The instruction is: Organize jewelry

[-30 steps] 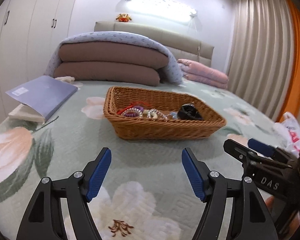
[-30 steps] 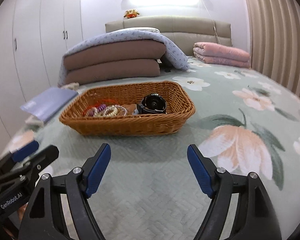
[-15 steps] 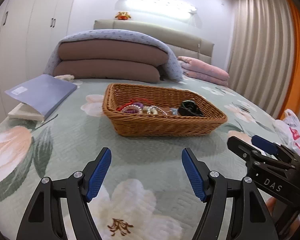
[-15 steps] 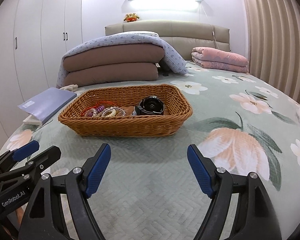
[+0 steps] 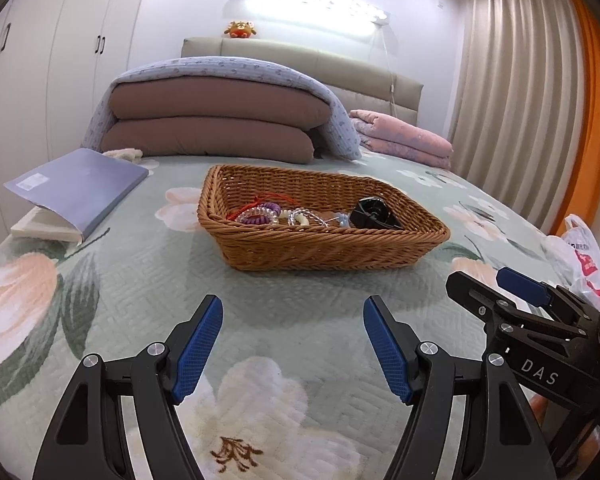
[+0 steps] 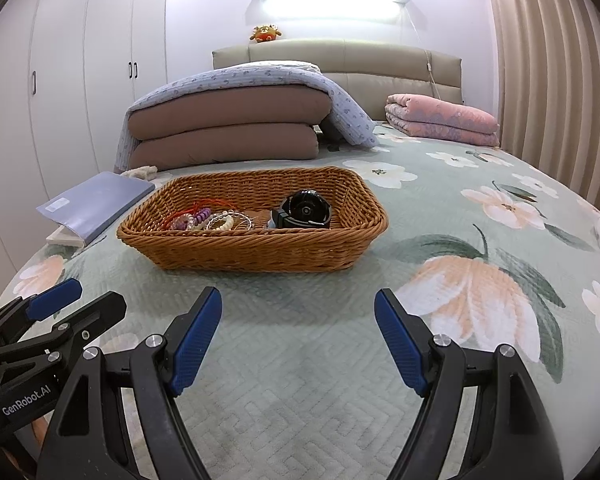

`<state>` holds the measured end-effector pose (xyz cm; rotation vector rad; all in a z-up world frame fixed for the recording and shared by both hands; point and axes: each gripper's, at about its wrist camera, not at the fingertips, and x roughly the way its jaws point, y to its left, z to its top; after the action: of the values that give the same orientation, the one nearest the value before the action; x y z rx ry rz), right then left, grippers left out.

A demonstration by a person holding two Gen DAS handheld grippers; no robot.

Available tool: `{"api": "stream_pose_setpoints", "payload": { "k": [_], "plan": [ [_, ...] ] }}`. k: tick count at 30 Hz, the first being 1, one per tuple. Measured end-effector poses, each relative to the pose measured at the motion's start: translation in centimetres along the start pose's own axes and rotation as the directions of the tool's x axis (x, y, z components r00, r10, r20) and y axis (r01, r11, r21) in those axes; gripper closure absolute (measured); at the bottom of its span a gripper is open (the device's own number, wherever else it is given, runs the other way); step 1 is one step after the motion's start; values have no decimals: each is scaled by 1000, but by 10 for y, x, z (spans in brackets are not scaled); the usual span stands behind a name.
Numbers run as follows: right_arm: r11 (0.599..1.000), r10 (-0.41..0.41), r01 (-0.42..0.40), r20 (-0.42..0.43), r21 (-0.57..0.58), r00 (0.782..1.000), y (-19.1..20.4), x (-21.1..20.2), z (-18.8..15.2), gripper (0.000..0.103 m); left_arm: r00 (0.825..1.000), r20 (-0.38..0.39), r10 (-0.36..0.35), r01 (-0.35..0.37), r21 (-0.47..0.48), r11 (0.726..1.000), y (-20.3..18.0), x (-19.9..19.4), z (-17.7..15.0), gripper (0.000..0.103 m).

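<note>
**Desk:** What does the bedroom frame show?

**Photographer:** A wicker basket (image 5: 324,240) sits on a floral bedspread (image 5: 140,288), holding the jewelry to be organized: a tangle of bracelets (image 6: 204,218) at its left end, a black watch (image 6: 305,211) toward its right. Two handheld grippers hover low over the quilt, short of the basket's near wall.

**Desk:** Are they holding anything?

**Photographer:** Nothing. The left gripper (image 5: 293,344) has its blue pads spread wide with only bedspread between them; the right gripper (image 6: 298,340) is equally agape and empty.

**Desk:** Which way does the work lie?

**Photographer:** Straight ahead and slightly up over the rim for both. The basket's long axis runs left to right across the two views. In the left wrist view the bracelets lie almost dead ahead, the watch off to the right; in the right wrist view the watch is nearly centred. By my reading, the right gripper is the natural one for the watch, the left for the beads.

**Desk:** Individual pieces?

**Photographer:** A red cord, a purple coil and pale beads show, but the heap is small in the frame and overlapping, so I can't count items or say which lies on top.

**Desk:** Background?

**Photographer:** A blue book (image 5: 76,188) to the left, folded quilts (image 6: 228,128) behind.
</note>
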<state>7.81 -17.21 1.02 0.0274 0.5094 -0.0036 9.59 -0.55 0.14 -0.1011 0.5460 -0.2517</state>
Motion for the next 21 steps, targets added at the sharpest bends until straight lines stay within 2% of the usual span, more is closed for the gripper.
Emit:
{"api": "stream_pose_setpoints", "payload": {
  "k": [21],
  "plan": [
    [1000,6,-6,-15,13,1000,-2,4,-1,22,1000,-15,1,-1,-12,1000,3,2,-1,29]
  ]
}}
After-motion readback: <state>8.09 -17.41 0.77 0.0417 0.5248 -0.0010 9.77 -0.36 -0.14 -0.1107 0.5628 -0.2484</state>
